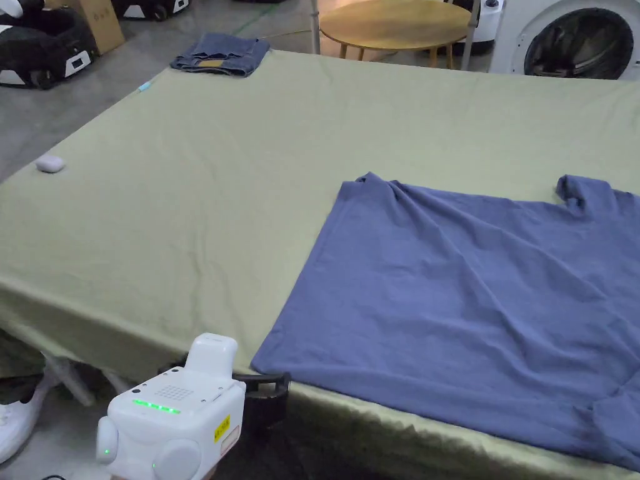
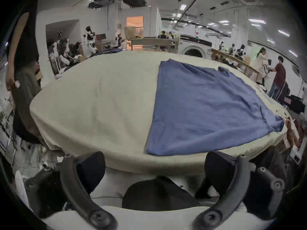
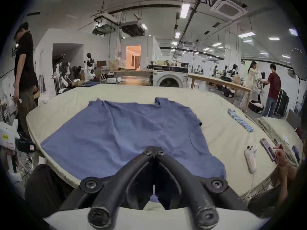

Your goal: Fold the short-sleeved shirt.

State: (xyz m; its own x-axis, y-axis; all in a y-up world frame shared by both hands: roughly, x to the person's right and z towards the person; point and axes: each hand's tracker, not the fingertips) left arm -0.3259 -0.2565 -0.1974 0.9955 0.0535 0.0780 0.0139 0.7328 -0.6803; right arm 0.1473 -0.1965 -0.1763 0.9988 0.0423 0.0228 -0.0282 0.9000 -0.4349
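A blue short-sleeved shirt (image 1: 475, 294) lies spread flat on the green-covered table (image 1: 206, 206), its hem to the left and its collar to the right. My left gripper (image 1: 265, 387) hangs just off the table's front edge by the shirt's near hem corner. In the left gripper view its jaws stand wide apart and empty, so the left gripper (image 2: 154, 168) is open, with the shirt (image 2: 207, 104) ahead. My right gripper (image 3: 154, 150) is shut, its tips together above the shirt (image 3: 116, 130) near its front edge. I see no cloth between them.
Folded jeans (image 1: 220, 55) lie at the table's far left corner and a small white object (image 1: 50, 164) near its left edge. A white handset (image 3: 250, 157), a blue strip (image 3: 240, 120) and a person's hand with a phone (image 3: 267, 149) are at the right. A person (image 3: 25, 71) stands at left.
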